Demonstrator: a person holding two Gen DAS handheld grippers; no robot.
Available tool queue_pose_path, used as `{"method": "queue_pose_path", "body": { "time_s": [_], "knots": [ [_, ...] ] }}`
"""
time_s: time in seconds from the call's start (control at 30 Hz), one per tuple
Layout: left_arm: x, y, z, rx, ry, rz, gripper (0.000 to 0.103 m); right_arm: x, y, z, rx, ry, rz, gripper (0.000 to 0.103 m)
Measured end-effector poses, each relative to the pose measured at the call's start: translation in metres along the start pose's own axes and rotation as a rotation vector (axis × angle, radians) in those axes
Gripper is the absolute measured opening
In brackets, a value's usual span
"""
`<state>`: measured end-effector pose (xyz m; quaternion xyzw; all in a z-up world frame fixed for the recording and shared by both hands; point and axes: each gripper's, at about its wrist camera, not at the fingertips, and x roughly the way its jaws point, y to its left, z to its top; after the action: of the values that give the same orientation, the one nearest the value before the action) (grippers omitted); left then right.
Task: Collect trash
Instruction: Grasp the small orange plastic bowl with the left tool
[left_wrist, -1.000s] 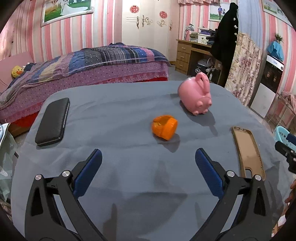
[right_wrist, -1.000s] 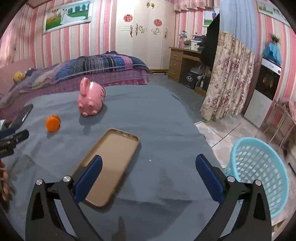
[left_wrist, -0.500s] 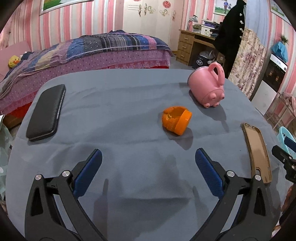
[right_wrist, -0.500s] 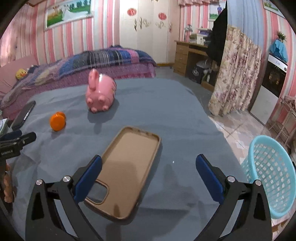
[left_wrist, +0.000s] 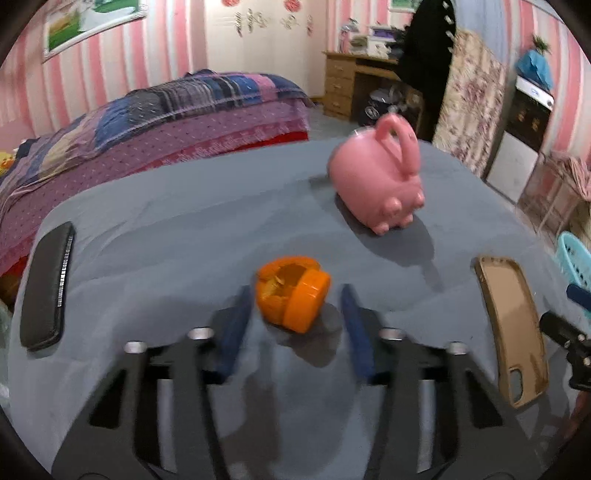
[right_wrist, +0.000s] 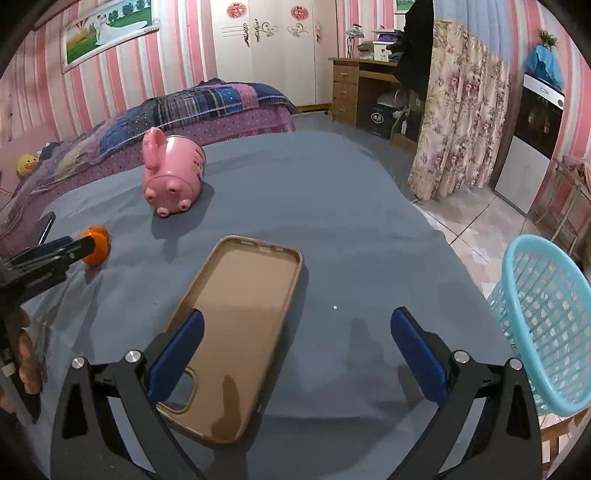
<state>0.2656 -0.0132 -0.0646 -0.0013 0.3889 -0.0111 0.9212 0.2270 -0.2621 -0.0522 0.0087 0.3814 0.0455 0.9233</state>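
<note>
One orange scrap (left_wrist: 291, 302) lies on the grey tablecloth (left_wrist: 166, 229), in front of the tipped pink pig bank (left_wrist: 376, 184). My left gripper (left_wrist: 295, 291) has just been closing. Its blurred blue pads (left_wrist: 236, 328) are drawn in on either side of the scrap. My right gripper (right_wrist: 297, 315) has its jaws spread wide over the tan phone case (right_wrist: 240, 314), gripping nothing. A black wallet (left_wrist: 48, 284) lies at the far left edge, and a light blue basket (right_wrist: 546, 314) stands beside the table on the right.
</note>
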Motion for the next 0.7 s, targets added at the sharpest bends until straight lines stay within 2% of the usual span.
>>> {"method": "queue_pose_path", "body": {
  "time_s": [0.1,0.27,0.4,0.53,0.63,0.7],
  "knots": [
    [-0.008,0.001,-0.005,0.0,-0.002,-0.053,0.014,-0.001,0.0,-0.001,-0.008,-0.003,0.001,0.099],
    [-0.041,0.001,-0.02,0.001,-0.004,-0.164,0.013,-0.002,0.001,-0.001,-0.01,-0.005,0.004,0.099],
    [-0.068,0.004,-0.041,0.034,-0.015,-0.149,0.013,-0.007,0.005,-0.004,-0.018,-0.006,0.008,0.099],
    [-0.076,0.025,-0.062,0.015,0.041,-0.165,0.014,-0.011,0.012,-0.007,-0.024,-0.006,0.02,0.099],
    [-0.08,0.042,-0.072,-0.007,0.061,-0.124,0.029,-0.013,0.019,-0.011,-0.031,-0.005,0.031,0.099],
    [-0.084,0.054,-0.076,-0.024,0.06,-0.087,0.055,-0.014,0.025,-0.013,-0.04,-0.005,0.035,0.099]
  ]
}}
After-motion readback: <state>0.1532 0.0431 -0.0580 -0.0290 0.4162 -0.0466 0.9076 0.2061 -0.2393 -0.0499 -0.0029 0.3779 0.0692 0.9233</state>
